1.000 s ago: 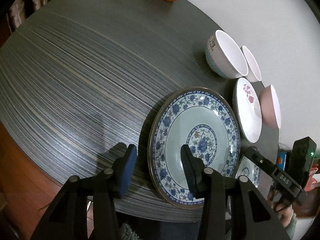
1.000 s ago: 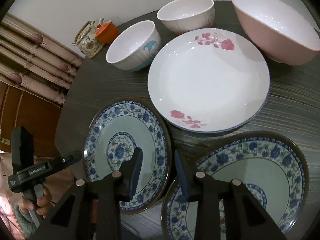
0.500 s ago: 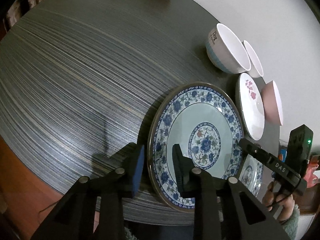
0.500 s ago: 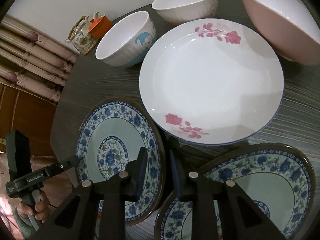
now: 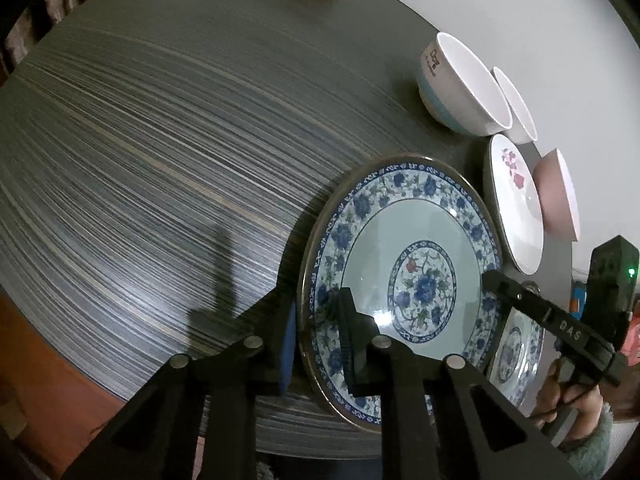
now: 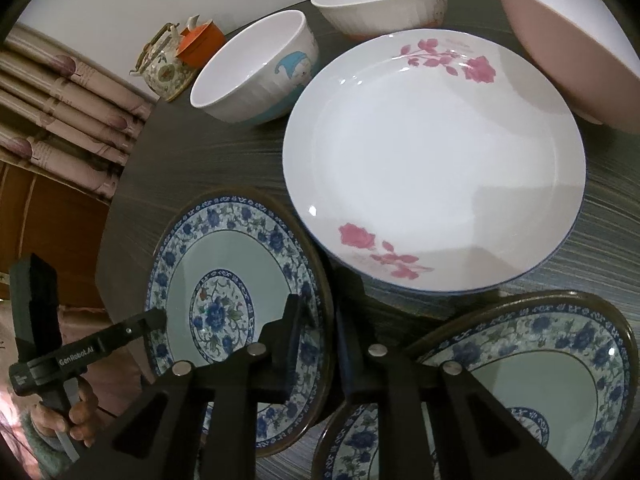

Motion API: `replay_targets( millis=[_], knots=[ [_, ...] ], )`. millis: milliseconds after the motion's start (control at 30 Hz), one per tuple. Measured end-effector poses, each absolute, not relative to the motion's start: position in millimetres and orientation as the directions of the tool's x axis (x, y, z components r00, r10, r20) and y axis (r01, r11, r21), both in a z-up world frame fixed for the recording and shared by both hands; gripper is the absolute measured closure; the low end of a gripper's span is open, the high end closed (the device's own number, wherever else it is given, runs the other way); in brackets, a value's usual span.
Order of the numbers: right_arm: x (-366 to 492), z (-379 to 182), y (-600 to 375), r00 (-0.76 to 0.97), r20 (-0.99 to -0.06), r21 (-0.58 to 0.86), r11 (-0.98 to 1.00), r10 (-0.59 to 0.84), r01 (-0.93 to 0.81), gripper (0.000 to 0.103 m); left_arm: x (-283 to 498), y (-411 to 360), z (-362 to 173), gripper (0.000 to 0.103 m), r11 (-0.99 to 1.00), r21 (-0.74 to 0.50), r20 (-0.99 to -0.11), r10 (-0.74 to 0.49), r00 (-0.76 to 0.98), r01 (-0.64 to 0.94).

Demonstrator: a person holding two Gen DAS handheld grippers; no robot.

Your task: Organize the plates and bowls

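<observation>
Blue floral plate (image 5: pixel 404 280) lies on the dark striped desk (image 5: pixel 160 140), near its edge. Left claw (image 5: pixel 316 336) clenched on its near rim; right claw (image 6: pixel 320 340) clenched on the opposite rim. Second blue floral plate (image 6: pixel 520 380) just beside; rose-print plate (image 6: pixel 432 160) behind, then three bowls.

On the counter (image 6: pixel 600 216), the rose plate (image 6: pixel 432 160) is the landmark. To its left and nearer the camera lies one patterned plate (image 6: pixel 236 300), and a second patterned plate (image 6: pixel 520 380) lies in front of it. Behind the rose plate stand the cartoon bowl (image 6: pixel 256 72) and a ribbed bowl (image 6: pixel 380 0); the big bowl (image 6: pixel 568 40) stands behind it to the right, and a teapot (image 6: pixel 164 68) stands far behind on the left.
</observation>
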State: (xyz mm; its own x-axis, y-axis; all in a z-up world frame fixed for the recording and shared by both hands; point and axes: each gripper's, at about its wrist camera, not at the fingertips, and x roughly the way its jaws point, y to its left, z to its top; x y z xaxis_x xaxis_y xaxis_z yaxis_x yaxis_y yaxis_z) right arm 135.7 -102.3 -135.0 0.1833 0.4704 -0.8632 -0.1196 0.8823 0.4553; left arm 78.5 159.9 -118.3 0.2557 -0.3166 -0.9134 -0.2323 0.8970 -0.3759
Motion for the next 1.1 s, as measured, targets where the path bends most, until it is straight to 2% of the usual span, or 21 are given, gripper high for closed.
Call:
replay_targets(
  millis=[567,1100],
  knots=[
    [91,-124,-80,0.263,-0.83,0.483,0.87,0.492,-0.104,0.086,79,189,-90,0.089,0.935,-0.263,-0.919,-0.167,0.357,-0.239],
    [75,-130,-73,0.255,-0.829,0.492,0.866,0.498,-0.09,0.086,81,196,-96,0.087,0.949,-0.216,-0.928,-0.127,0.35,-0.229]
  ],
)
